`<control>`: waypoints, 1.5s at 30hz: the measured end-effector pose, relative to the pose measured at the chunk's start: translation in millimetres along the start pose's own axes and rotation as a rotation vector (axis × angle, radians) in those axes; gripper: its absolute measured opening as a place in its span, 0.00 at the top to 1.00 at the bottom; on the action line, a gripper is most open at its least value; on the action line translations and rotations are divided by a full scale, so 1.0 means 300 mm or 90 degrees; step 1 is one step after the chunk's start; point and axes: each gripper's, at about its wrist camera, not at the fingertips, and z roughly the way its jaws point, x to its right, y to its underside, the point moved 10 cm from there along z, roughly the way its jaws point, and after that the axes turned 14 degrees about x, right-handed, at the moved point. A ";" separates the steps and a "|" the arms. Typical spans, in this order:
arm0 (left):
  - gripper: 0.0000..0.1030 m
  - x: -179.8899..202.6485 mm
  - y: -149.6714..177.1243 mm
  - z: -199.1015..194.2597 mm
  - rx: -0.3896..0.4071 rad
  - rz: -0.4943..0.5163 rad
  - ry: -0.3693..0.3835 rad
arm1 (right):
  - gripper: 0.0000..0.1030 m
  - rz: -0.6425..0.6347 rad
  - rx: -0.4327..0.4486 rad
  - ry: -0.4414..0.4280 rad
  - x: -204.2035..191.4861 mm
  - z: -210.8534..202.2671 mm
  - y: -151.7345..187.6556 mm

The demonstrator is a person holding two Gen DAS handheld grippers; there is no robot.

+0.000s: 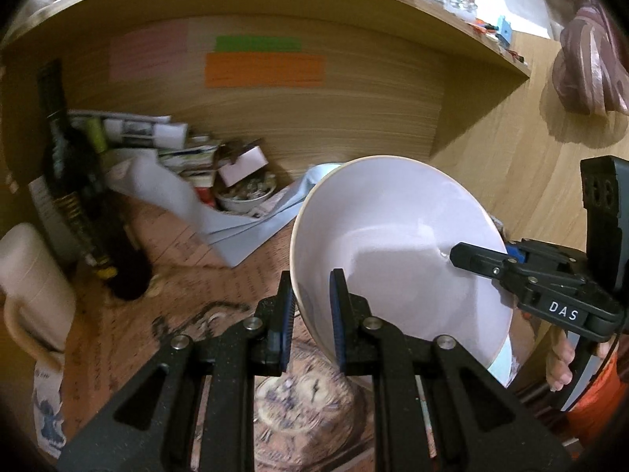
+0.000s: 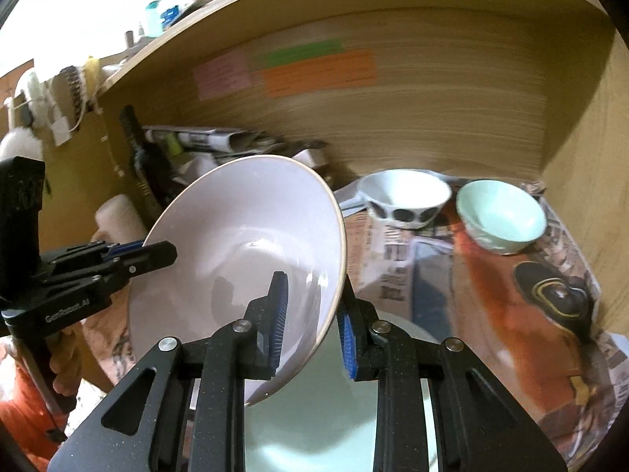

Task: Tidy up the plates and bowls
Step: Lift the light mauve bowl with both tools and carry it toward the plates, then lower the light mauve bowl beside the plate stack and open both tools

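A large pale lilac bowl point(image 1: 397, 236) is held tilted above the newspaper-covered shelf floor, gripped on opposite rims by both grippers. My left gripper point(image 1: 312, 314) is shut on its near-left rim. My right gripper point(image 2: 312, 326) is shut on its right rim and also shows in the left wrist view point(image 1: 477, 259); the left gripper shows in the right wrist view point(image 2: 155, 253). A pale green plate point(image 2: 334, 413) lies under the bowl. A white bowl with black spots point(image 2: 405, 198) and a mint bowl point(image 2: 501, 216) stand behind on the right.
A dark bottle point(image 1: 78, 192), a cream jug point(image 1: 31, 287), piled newspapers point(image 1: 157, 133) and a small dish of clutter point(image 1: 245, 194) crowd the back left. The wooden back wall carries coloured notes point(image 1: 263, 69). A wooden side wall point(image 2: 582, 157) closes the right.
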 end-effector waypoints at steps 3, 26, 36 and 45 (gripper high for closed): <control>0.84 -0.034 0.019 -0.038 0.001 -0.007 -0.015 | 0.79 -0.004 -0.003 -0.017 -0.043 0.006 0.011; 0.84 -0.235 0.184 -0.187 -0.028 -0.054 -0.099 | 0.79 -0.024 -0.086 -0.101 -0.273 0.114 0.170; 0.84 -0.270 0.279 -0.165 -0.071 -0.080 -0.100 | 0.79 -0.021 -0.143 -0.102 -0.285 0.162 0.254; 0.84 -0.290 0.323 -0.133 -0.092 -0.084 -0.103 | 0.79 -0.017 -0.169 -0.095 -0.280 0.196 0.288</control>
